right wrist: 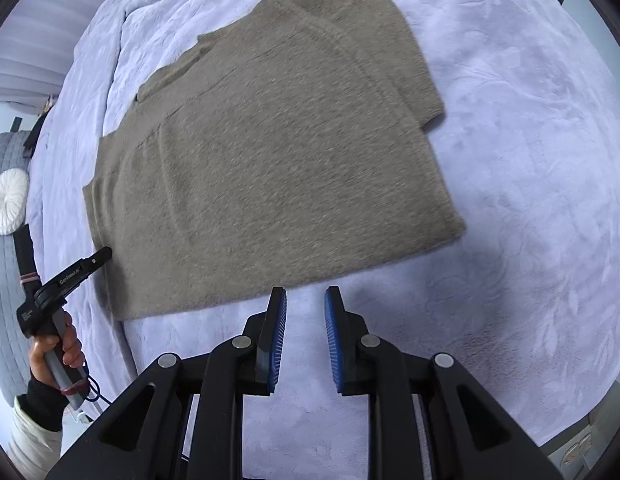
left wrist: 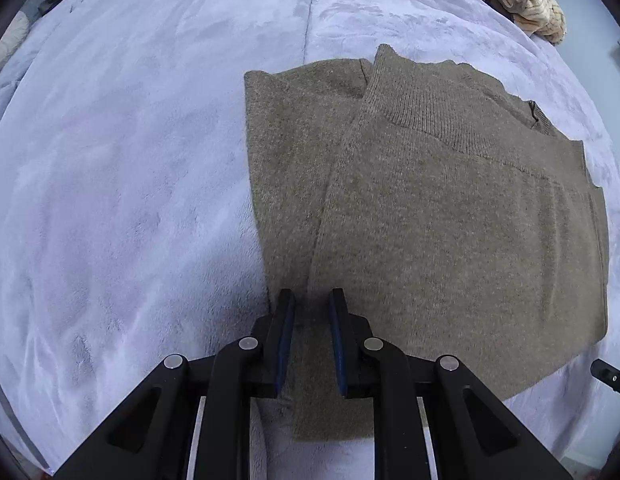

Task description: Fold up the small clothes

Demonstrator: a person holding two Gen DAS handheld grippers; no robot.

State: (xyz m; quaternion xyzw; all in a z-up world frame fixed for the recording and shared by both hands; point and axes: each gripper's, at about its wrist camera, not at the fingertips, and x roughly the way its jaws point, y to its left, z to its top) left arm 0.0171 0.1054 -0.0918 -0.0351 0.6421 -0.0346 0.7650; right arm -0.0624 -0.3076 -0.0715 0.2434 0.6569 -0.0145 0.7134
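One olive-brown knit sweater [left wrist: 449, 216] lies flat, partly folded, on a lavender plush blanket [left wrist: 122, 184], its ribbed collar pointing away from both cameras. Left gripper [left wrist: 311, 300] sits over the sweater's near left edge, jaws parted with nothing pinched between them; right gripper [right wrist: 306, 296] hovers above bare blanket just short of the hem, jaws likewise apart and empty. Cream patterned garment [left wrist: 521, 4] sits at the far edge, well apart

Both black two-finger grippers sit with jaws parted: left gripper [left wrist: 311, 300] hovering over the olive-brown knit sweater's [left wrist: 449, 220] near edge, right gripper [right wrist: 306, 298] just off it.
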